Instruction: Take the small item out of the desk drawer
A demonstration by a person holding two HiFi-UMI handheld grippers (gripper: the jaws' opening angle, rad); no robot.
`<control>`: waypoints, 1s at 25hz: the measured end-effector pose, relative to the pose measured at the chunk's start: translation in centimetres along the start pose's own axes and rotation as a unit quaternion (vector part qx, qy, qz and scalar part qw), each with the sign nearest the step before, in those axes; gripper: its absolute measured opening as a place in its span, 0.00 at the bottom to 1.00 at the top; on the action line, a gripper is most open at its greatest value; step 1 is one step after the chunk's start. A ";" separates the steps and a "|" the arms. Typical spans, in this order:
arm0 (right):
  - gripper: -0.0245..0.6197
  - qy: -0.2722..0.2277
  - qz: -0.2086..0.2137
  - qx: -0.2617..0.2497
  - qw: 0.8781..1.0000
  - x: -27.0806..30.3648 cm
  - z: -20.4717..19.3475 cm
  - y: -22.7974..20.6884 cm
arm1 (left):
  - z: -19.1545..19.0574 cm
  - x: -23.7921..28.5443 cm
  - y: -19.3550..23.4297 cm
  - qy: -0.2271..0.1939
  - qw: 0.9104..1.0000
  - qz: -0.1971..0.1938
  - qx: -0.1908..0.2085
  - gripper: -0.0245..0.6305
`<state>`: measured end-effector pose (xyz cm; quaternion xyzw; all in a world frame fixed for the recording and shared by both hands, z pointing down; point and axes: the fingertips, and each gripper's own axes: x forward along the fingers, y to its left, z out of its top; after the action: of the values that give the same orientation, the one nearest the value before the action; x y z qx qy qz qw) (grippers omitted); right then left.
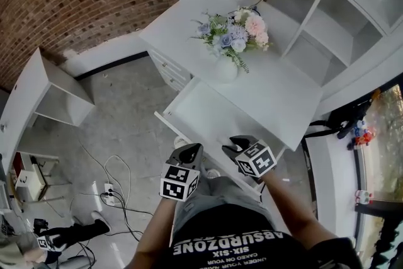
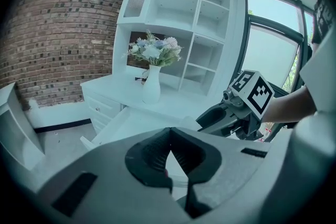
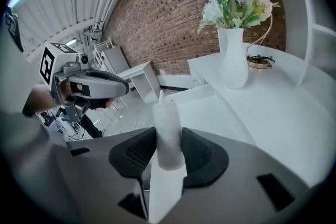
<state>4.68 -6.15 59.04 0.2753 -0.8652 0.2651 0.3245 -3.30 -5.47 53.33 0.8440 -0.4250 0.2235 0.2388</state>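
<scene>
Both bare forearms reach forward from the torso, side by side, with each gripper tilted downward over the near edge of the open drawer (image 1: 204, 111) of the white counter (image 1: 286, 94). The right gripper (image 1: 232, 147) has its jaws clamped on a small frosted white cylinder (image 3: 168, 136), which stands upright between the pads, lifted clear of the drawer. The left gripper (image 1: 192, 149) hangs just beside it, its jaws pressed together at the tips with nothing between them. A vase of flowers (image 1: 228, 47) stands farther back on the counter.
</scene>
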 end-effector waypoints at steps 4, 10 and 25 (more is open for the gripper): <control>0.26 -0.020 -0.013 0.019 1.000 -1.3 0.8 0.0 | 0.7 0.4 -0.6 -0.006 1.000 -0.002 0.003 0.05; 0.26 -0.052 -0.030 0.033 0.998 -3.1 1.9 0.2 | 1.4 0.7 -1.6 -0.013 1.000 -0.003 0.004 0.05; 0.26 -0.106 -0.072 0.066 0.990 -6.4 4.2 1.2 | 3.0 -0.1 -2.9 -0.035 0.999 -0.002 0.020 0.05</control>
<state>6.26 -6.08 51.44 0.3841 -0.8534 0.2668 0.2303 -0.48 -5.68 50.32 0.8567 -0.4270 0.2022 0.2072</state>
